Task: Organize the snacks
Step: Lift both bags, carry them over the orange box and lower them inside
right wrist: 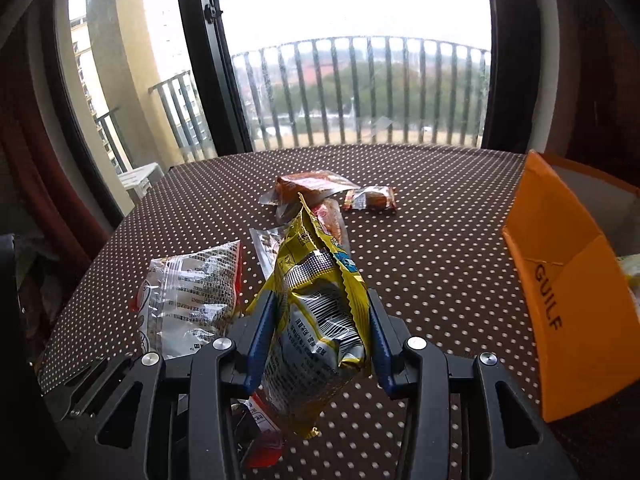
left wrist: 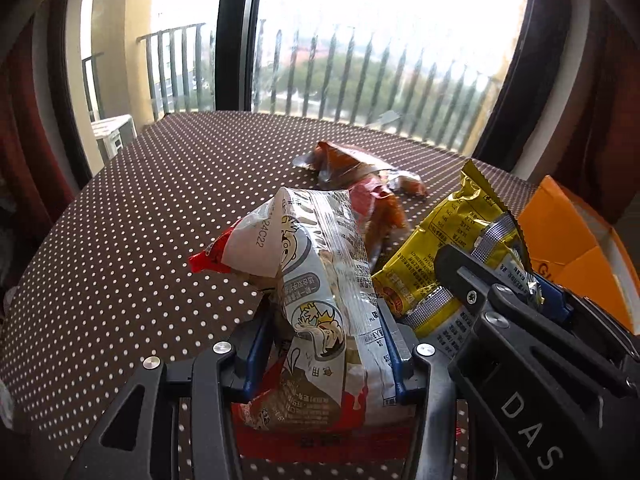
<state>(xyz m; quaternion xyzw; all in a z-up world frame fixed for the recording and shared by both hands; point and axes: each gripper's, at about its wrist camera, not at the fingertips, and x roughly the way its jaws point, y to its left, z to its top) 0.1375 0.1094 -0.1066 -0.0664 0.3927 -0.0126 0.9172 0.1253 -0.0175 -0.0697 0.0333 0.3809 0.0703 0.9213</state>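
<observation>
My left gripper (left wrist: 322,316) is shut on a white and red snack bag (left wrist: 316,260) printed with cartoon faces, lifted off the table; the same bag (right wrist: 192,292) shows at the left of the right wrist view. Beside it my right gripper (right wrist: 320,300) is shut on a yellow snack bag (right wrist: 316,320), also held above the table. In the left wrist view the right gripper (left wrist: 508,280) and its yellow bag (left wrist: 432,248) sit close on the right. An orange box (right wrist: 568,300) stands open at the right.
A brown cloth with white dots covers the table (right wrist: 440,220). Several loose packets lie mid-table: an orange-brown pack (right wrist: 312,184), a small packet (right wrist: 372,198) and a clear one (right wrist: 268,248). A window with a balcony railing (right wrist: 360,92) runs behind the far edge.
</observation>
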